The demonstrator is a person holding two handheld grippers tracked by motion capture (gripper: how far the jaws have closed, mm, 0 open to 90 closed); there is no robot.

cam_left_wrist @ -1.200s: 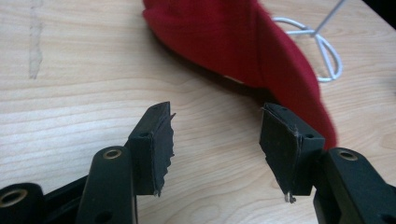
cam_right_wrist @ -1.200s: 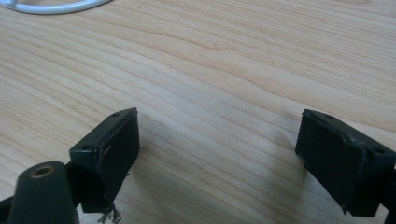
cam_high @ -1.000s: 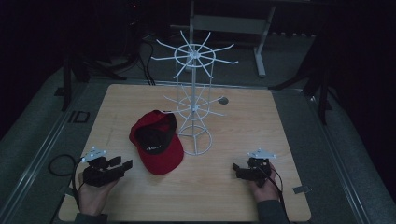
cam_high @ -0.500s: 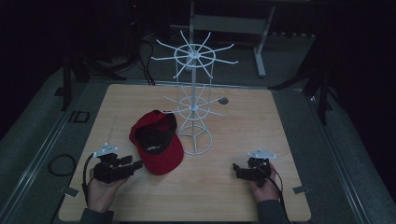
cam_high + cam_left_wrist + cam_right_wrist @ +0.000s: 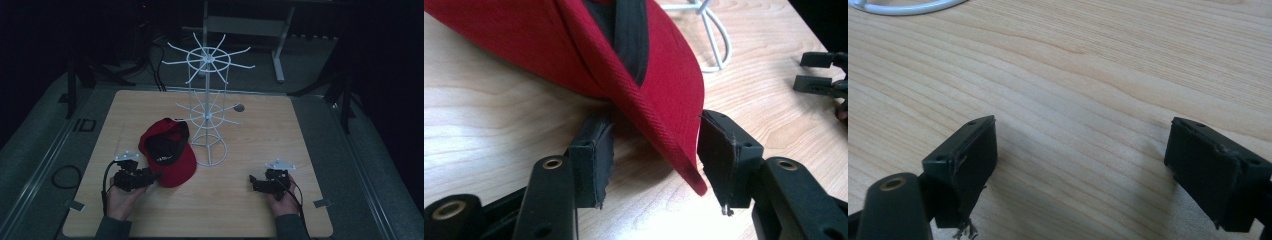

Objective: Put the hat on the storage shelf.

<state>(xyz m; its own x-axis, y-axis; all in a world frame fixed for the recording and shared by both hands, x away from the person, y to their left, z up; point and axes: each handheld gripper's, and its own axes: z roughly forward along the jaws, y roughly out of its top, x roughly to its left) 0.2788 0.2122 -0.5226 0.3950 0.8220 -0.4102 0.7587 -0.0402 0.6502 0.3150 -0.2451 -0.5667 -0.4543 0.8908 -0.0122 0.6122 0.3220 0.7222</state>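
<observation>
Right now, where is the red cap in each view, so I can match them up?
High view: cap left of centre, brim by the left tool.
Left gripper view: cap top centre, brim edge between the open jaws.
Right gripper view: not in it.
Shared landmark: white rack base.

Bare table (image 5: 240, 200) between claws; wire rack (image 5: 208, 120) behind cap (image 5: 167, 152).

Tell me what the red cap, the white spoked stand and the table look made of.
Red cap: woven cloth, matte; diagonal twill ribs show along the brim. White spoked stand: thin wire, likely painted metal, smooth. Table: pale wood or wood-look laminate; the grain lines leave that open.
</observation>
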